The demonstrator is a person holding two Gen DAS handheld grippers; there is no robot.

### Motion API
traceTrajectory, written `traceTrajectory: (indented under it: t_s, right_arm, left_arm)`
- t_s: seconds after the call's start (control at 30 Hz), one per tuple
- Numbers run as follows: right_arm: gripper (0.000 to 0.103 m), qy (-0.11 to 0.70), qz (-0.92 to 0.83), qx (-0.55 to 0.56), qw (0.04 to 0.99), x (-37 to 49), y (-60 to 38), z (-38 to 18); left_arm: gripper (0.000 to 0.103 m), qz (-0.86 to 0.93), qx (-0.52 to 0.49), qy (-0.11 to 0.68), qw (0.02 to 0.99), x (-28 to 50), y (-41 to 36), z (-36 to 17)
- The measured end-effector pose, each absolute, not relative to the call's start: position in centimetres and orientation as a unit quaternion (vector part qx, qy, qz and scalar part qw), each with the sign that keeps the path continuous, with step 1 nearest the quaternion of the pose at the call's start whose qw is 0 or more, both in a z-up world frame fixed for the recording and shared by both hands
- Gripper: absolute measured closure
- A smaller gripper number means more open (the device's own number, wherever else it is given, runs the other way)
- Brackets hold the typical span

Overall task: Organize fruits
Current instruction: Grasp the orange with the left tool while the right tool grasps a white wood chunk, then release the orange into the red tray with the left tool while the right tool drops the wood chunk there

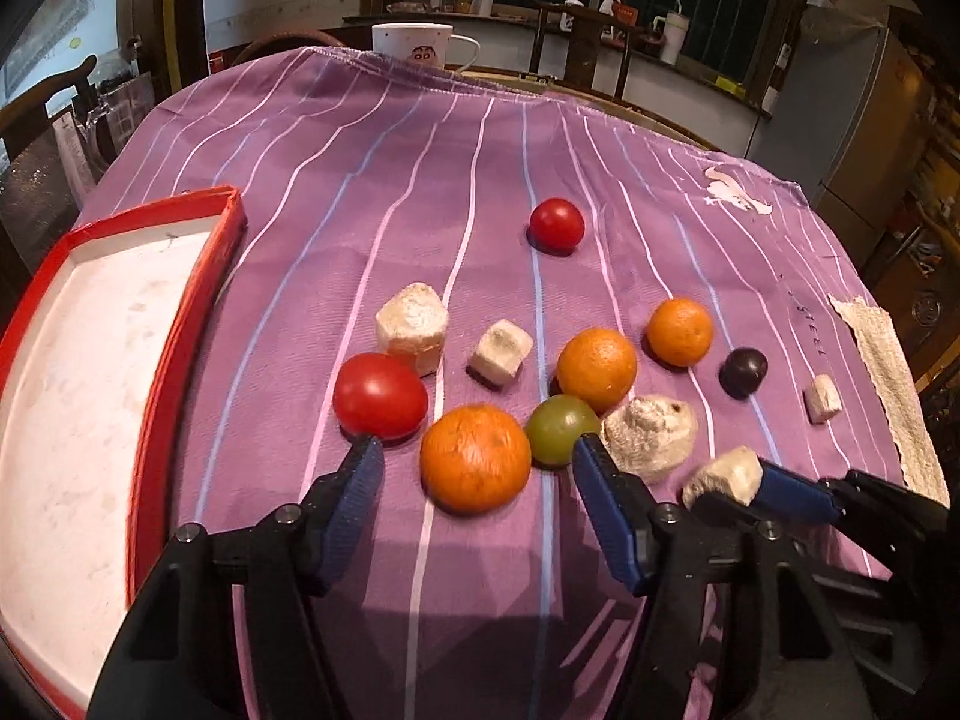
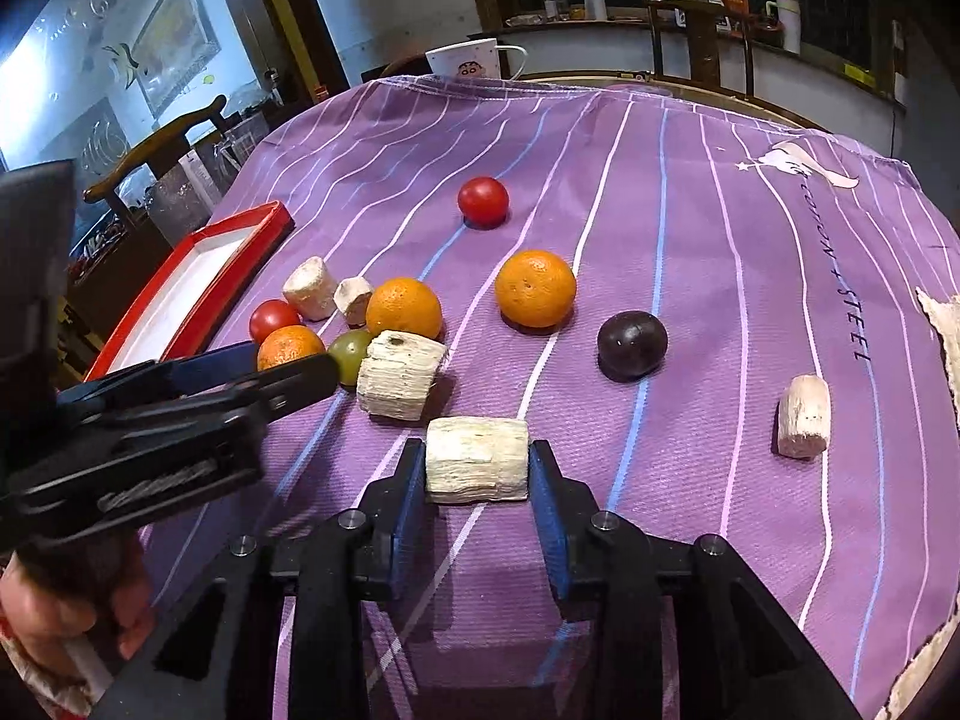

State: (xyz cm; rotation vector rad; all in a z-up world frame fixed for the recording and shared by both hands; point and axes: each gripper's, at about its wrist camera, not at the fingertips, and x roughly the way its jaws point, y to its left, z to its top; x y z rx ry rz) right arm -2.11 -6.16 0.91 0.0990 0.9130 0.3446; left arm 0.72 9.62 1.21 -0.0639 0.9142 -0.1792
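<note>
Two grippers work over a table draped in a purple striped cloth. Left gripper: jaws apart, straddling an orange without touching it; one fingertip sits just beside a red tomato, the other just beside a green fruit. Right gripper: both pads press on the ends of a pale fibrous chunk, which lies on the cloth near its front edge.

Fruits, clustered mid-cloth: two more oranges lie behind the green fruit, the nearer one touching it; a dark plum sits to their right, apart from them; a second tomato stands alone, well behind the cluster toward the far edge.

Other pale chunks: one just behind the near tomato, a smaller cube beside it, a large one touching the green fruit's right side, and a small one near the cloth's right edge.

A red-rimmed tray with a white floor lies at the cloth's left edge, holding nothing. A white mug stands past the far edge. A strip of rough off-white fabric lies along the right edge. In the right wrist view, part of a hand holding the left gripper shows at the lower left.
</note>
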Motion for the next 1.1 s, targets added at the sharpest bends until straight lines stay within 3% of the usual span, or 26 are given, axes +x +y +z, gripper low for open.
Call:
traceTrajectory:
  t_s: [0.03, 0.07, 0.17, 0.67, 0.87, 1.1]
  right_arm:
    - [0.066, 0.438, 0.166, 0.046, 0.882, -2.1, -6.1, 0.9]
    - [0.066, 0.437, 0.166, 0.045, 0.883, -2.1, -6.2, 0.9]
    - [0.066, 0.434, 0.165, 0.036, 0.885, -2.2, -6.0, 0.9]
    - [0.066, 0.399, 0.185, 0.041, 0.897, -4.7, -5.1, 3.6]
    - [0.066, 0.388, 0.242, 0.023, 0.889, -6.1, -0.4, 6.3]
    - [0.066, 0.385, 0.318, 0.002, 0.866, -5.9, 8.4, 7.6]
  left_arm:
    - [0.045, -0.091, -0.033, 0.437, 0.894, 0.7, 9.6, 1.2]
    - [0.058, -0.099, -0.038, 0.434, 0.895, 0.6, 9.5, 1.3]
    - [0.069, -0.096, -0.036, 0.425, 0.900, 0.3, 9.4, 1.6]
    - [0.070, -0.041, -0.111, 0.374, 0.920, -7.5, 17.1, 5.8]
    - [0.070, 0.050, -0.116, 0.339, 0.932, -10.3, 23.5, 7.8]
    - [0.070, 0.125, -0.142, 0.337, 0.922, -10.8, 30.3, 6.2]
